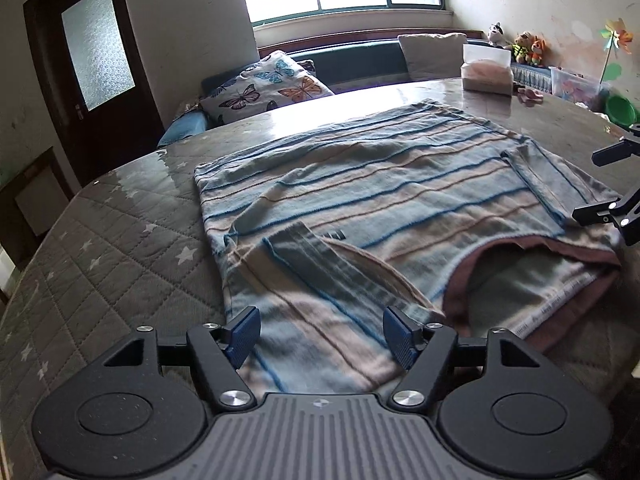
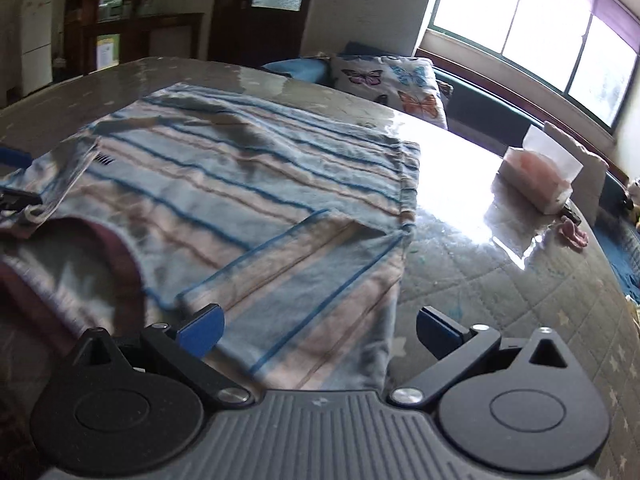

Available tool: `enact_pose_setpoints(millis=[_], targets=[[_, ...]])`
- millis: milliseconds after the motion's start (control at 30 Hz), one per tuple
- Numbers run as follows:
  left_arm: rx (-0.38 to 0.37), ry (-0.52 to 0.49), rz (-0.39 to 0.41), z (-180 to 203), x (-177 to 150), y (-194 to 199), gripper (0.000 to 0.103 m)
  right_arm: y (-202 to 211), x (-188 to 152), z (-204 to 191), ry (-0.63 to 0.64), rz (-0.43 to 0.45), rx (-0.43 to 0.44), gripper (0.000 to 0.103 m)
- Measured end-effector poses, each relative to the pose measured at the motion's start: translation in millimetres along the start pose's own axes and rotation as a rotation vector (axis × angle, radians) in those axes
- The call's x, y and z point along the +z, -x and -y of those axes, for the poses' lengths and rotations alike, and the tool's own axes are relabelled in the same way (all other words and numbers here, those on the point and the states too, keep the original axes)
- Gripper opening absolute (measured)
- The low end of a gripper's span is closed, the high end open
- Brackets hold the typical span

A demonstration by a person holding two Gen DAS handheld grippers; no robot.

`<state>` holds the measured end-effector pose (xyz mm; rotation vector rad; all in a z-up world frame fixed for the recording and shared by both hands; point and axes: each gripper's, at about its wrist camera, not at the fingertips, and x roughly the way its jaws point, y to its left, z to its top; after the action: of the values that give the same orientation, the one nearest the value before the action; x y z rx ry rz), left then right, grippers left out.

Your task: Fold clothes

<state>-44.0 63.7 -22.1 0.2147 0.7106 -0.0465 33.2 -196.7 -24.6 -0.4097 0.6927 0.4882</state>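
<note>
Both grippers stand with jaws spread wide and empty: the left gripper (image 1: 321, 336) over the near shoulder edge of the striped shirt (image 1: 360, 184), the right gripper (image 2: 320, 330) over its folded-in sleeve (image 2: 304, 264). The shirt lies flat, sleeves tucked in, on the quilted table cover (image 1: 112, 248). A tissue pack (image 2: 538, 176) sits well apart.

Striped shirt (image 1: 360, 184) on quilted table (image 1: 104, 248)
</note>
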Motion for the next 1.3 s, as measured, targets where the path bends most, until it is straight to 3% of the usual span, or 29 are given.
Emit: enact_pose_setpoints(millis=[233, 500, 767, 833, 900, 1000, 1200, 1300], targets=[[-0.007, -0.042, -0.002, 1.0, -11.5, 24.3, 0.072, 25.1, -12.5, -8.8, 0.061, -0.009, 0.065, 0.103], [-0.064, -0.177, -0.003, 11.8, -25.0, 39.7, 0.071, 37.5, -23.4, -20.4, 0.144, -0.039, 0.135, 0.101], [-0.146, -0.256, 0.011, 21.5, -20.4, 26.7, 0.054, 31.3, -15.8, -17.8, 0.129, -0.047, 0.174, 0.084], [-0.157, -0.261, 0.013, 20.8, -16.9, 23.4, 0.048, 29.8, -13.5, -16.0, 0.127, -0.051, 0.185, 0.071], [-0.155, -0.257, 0.011, 18.3, -13.1, 20.1, 0.026, 28.1, -11.0, -13.6, 0.123, -0.055, 0.193, 0.061], [-0.151, -0.252, 0.007, 14.6, -9.4, 16.2, 0.025, 25.3, -6.9, -9.1, 0.117, -0.06, 0.196, 0.042], [-0.134, -0.266, -0.003, 7.1, -17.9, 17.2, 0.028, 25.6, -10.1, -4.5, 0.144, -0.056, 0.178, 0.039], [-0.135, -0.257, -0.007, 0.4, -19.7, 18.3, 0.029, 26.8, -10.8, -1.5, 0.155, -0.063, 0.168, 0.029]])
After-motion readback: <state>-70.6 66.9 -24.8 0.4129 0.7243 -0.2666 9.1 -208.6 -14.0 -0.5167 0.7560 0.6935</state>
